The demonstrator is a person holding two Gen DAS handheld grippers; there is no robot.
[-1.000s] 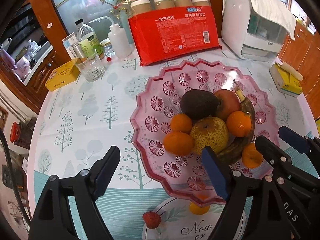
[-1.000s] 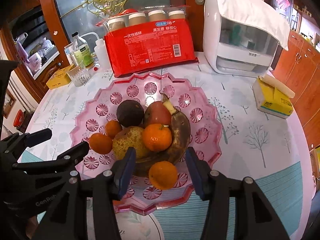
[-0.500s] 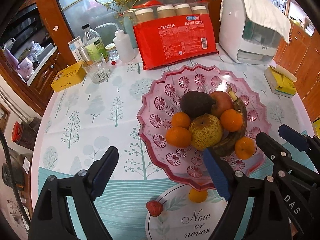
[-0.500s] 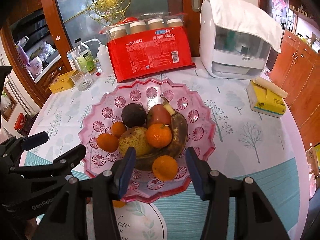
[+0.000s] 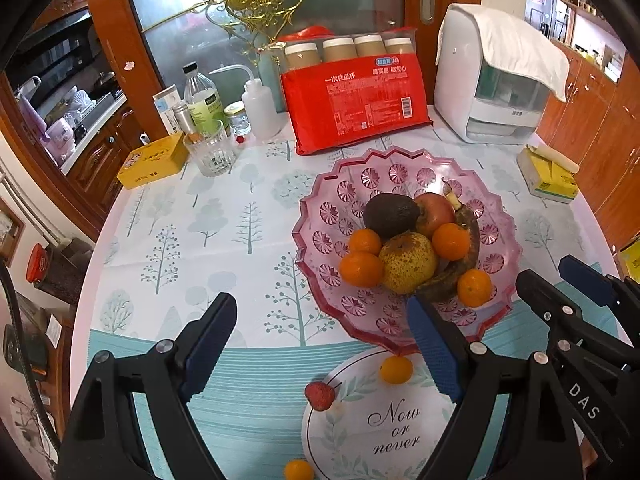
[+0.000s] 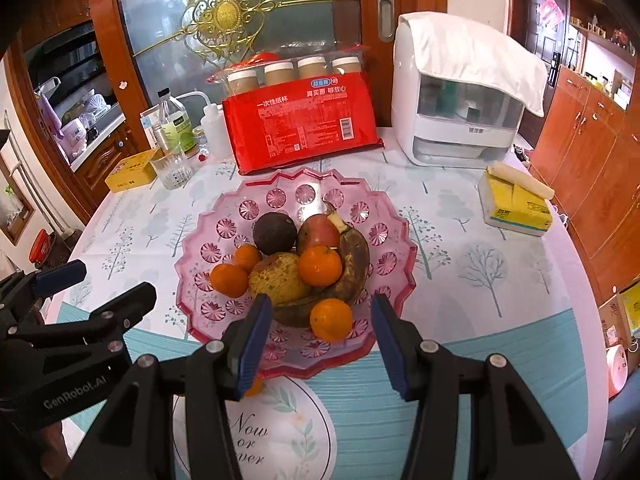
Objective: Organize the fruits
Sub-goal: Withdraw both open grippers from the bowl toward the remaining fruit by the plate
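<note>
Your left hand-held gripper (image 5: 320, 344) hangs above the surface (image 5: 200, 240) with its jaws spread wide and nothing between them, blue pads (image 5: 208, 344) bare. Your right hand-held gripper (image 6: 320, 340) is parted too, narrower than the left, and it grips nothing; through its gap you look down on the near edge of the pink fruit bowl (image 6: 304, 196). That bowl sits in the middle of the tree-patterned cloth, and the fruit is heaped in it: a dark avocado (image 6: 274, 232) at the back, a red apple (image 6: 318, 232) just beside it, a speckled yellow pear (image 6: 278, 280) in front, a browned banana (image 6: 352, 268) curving round the right of the pile, and mandarins (image 6: 320, 266) tucked among them, one (image 6: 331, 320) lying nearest you. Outside the bowl, a strawberry (image 5: 319, 396) rests at the left rim of the round white plate (image 5: 380, 440), a small orange fruit (image 5: 396, 369) lies on the plate close to the bowl's edge, and another (image 5: 298, 471) sits on the cloth at the bottom of the left view. Behind the bowl stands a red pack of paper cups (image 6: 300, 120).
</note>
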